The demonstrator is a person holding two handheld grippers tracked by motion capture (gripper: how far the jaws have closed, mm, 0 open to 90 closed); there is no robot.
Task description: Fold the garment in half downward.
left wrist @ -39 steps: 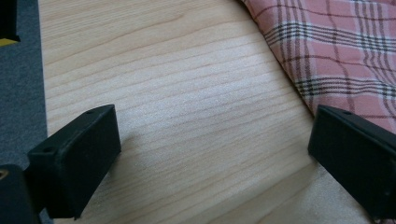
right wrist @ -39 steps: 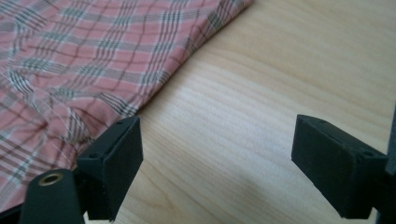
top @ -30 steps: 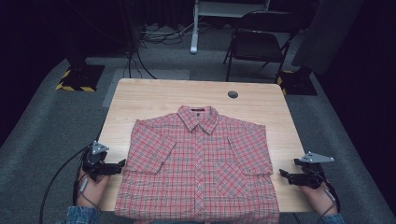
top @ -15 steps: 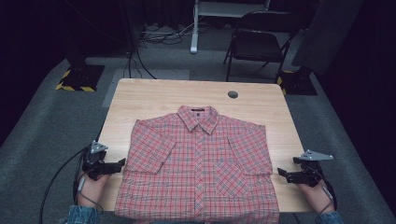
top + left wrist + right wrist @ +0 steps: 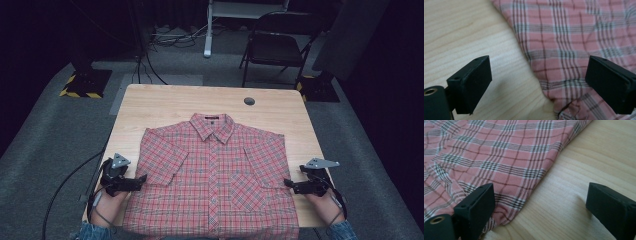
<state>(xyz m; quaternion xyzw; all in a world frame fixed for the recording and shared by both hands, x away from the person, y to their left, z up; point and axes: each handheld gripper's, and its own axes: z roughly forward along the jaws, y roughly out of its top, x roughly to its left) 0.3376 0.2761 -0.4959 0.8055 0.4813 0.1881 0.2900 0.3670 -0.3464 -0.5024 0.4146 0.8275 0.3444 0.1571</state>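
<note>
Both grippers have moved inward to the shirt (image 5: 215,175): left gripper (image 5: 140,180) and right gripper (image 5: 290,184), wide open and empty, straddle its sleeve edges, ready to pinch.

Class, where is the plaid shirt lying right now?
In the high view, the shirt lies flat on the near half of the table, between the left tongs and right tongs.

Shirt (image 5: 212,175): red plaid, short-sleeved, buttoned
Pose: spread flat, front up, collar at the far end
Place: near half of the worktop (image 5: 165,107), hem at the near edge
Sleeves: angled outward, both flat
</note>
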